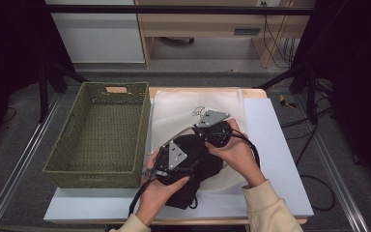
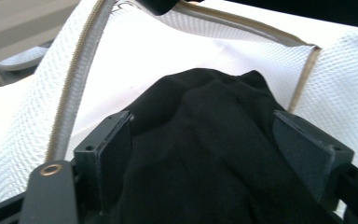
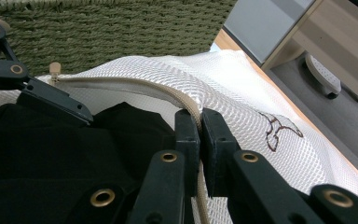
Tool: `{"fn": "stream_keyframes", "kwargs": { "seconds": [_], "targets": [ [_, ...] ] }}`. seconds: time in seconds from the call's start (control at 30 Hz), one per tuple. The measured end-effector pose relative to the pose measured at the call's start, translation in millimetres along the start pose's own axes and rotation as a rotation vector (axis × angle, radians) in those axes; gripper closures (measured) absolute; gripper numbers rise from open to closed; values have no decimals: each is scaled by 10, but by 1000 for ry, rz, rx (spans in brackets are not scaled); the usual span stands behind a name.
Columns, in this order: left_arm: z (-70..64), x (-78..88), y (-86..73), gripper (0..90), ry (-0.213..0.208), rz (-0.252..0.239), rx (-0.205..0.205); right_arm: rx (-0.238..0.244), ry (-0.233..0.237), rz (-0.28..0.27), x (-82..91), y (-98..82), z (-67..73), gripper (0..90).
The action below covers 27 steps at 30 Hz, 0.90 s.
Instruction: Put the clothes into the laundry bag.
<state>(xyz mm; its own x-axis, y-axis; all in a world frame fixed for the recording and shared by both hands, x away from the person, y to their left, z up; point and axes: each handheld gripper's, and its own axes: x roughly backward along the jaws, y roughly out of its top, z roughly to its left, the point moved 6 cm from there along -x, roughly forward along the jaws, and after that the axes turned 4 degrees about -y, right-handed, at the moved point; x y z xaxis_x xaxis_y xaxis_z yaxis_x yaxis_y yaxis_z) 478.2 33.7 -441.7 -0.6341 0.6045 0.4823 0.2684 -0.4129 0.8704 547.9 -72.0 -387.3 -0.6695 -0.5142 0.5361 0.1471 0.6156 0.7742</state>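
A white mesh laundry bag [image 1: 193,104] with a beige zipper lies on the table, its mouth toward the person. A black garment [image 1: 200,166] sits partly inside that mouth. My left gripper [image 1: 191,152] is at the garment; in the left gripper view the left gripper [image 2: 203,121] stands open, with the black cloth [image 2: 205,154] lying loose between the wide jaws. My right gripper [image 1: 200,134] is just above it. In the right gripper view the right gripper [image 3: 200,119] is shut on the bag's zipper edge [image 3: 135,86] and holds the mouth up over the garment [image 3: 51,154].
A green woven basket [image 1: 145,125] stands to the left of the bag, close to its edge, and its wall [image 3: 121,28] rises right behind the bag's mouth. The pale table top [image 1: 270,145] has free room on the right. Metal frame rails run along both sides.
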Motion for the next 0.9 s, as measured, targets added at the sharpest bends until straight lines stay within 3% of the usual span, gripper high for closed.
{"fn": "stream_keyframes", "kwargs": {
  "seconds": [0.07, 0.27, 0.53, 0.63, 0.73, 0.9],
  "targets": [
    [-16, 33, 32, 184, -14, -29, 27, 3, 0, 2, 2, -3, -2, 861],
    [-47, 115, 96, 164, -17, -60, 28, 9, -3, 7, 3, -3, 9, 861],
    [-37, 378, 9, 210, -24, -92, 33, 11, -7, 8, 12, -5, 8, 862],
    [-26, 475, -69, 297, -8, -85, 28, 15, -6, 11, 9, -3, 29, 863],
    [-22, 579, -149, 404, -19, -75, 51, 16, -7, 14, 7, -8, 40, 863],
    [-57, 718, -288, 599, -34, -51, 47, 10, -4, 17, 6, -31, 55, 863]
  ]
}}
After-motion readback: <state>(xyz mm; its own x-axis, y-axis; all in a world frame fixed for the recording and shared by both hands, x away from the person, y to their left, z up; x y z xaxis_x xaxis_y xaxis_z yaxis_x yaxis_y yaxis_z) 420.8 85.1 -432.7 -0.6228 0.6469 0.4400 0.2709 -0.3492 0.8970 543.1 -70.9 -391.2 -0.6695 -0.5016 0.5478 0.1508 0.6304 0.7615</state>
